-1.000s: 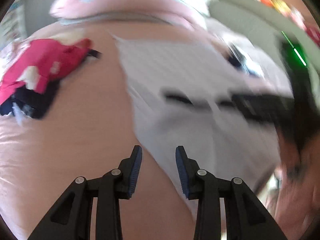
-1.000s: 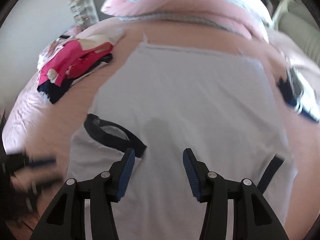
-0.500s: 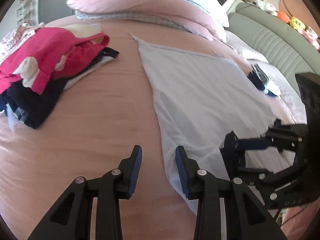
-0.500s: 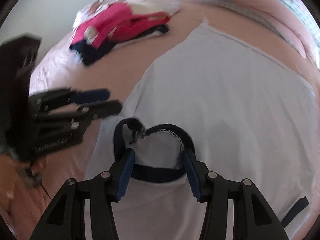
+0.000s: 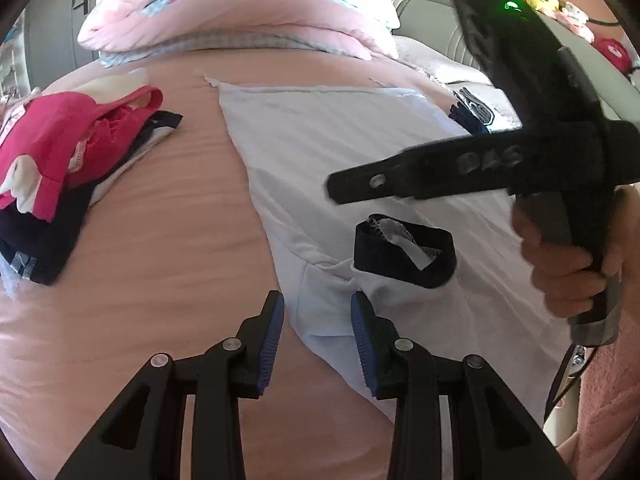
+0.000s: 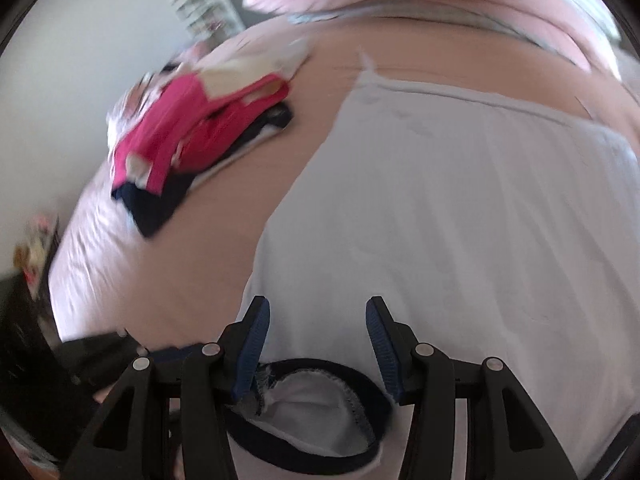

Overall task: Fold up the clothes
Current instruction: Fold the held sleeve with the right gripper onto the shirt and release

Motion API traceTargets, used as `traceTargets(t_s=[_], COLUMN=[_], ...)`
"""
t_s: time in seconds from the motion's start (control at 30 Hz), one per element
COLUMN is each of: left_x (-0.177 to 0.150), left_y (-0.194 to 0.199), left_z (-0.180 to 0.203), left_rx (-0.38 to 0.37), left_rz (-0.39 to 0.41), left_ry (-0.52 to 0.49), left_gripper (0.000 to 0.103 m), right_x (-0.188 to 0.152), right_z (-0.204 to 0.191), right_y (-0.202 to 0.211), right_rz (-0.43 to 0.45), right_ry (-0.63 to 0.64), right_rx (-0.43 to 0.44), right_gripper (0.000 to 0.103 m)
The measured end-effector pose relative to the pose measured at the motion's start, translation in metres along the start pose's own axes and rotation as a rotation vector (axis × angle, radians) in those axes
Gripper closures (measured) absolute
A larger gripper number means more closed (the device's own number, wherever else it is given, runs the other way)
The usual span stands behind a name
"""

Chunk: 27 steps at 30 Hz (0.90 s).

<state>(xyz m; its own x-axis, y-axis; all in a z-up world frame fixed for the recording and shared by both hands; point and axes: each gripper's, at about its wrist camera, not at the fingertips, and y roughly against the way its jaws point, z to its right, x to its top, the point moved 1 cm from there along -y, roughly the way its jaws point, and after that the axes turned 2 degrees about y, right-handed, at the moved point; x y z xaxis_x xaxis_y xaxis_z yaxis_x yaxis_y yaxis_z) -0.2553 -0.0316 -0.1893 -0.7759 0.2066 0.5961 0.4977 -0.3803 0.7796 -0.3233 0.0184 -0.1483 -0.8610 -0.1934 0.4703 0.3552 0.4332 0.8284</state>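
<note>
Here, pink bed sheet (image 5: 160, 264) under white shirt (image 5: 332, 148); both grippers' fingers (image 5: 272, 332) apart, empty.

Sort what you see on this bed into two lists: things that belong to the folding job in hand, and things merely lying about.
Job in hand:
- white T-shirt with dark collar
- left gripper
- right gripper

Lying about:
- pile of pink and navy clothes
- folded pink quilt
- dark patterned garment
- soft toys
</note>
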Motion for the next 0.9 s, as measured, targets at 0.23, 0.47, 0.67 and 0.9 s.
traceTargets(t_s=[0.23,0.47,0.67,0.9], left_x=[0.001,-0.004,0.006,0.032], left_y=[0.011,0.005,-0.019,-0.036], left_z=[0.009,0.033,0.037,0.015], left_rx=[-0.089,-0.071,0.009,0.159], left_rz=[0.029,0.025,0.006,0.019], left_ry=[-0.028,-0.121,-0.138,-0.052], left_gripper=[0.071,0.071,0.082,0.092], right_x=[-0.039,-0.067,-0.068,-0.075], right_z=[0.010,0.016,0.015,0.027], right_y=[0.052,0.037,0.022,0.025], right_rz=[0.019,-0.070,-0.099,-0.106], right_ry=[0.030,0.068,0.123,0.085], right_rx=[0.016,-0.106,-0.173,-0.250], right_gripper=[0.053,0.053,0.053,0.053])
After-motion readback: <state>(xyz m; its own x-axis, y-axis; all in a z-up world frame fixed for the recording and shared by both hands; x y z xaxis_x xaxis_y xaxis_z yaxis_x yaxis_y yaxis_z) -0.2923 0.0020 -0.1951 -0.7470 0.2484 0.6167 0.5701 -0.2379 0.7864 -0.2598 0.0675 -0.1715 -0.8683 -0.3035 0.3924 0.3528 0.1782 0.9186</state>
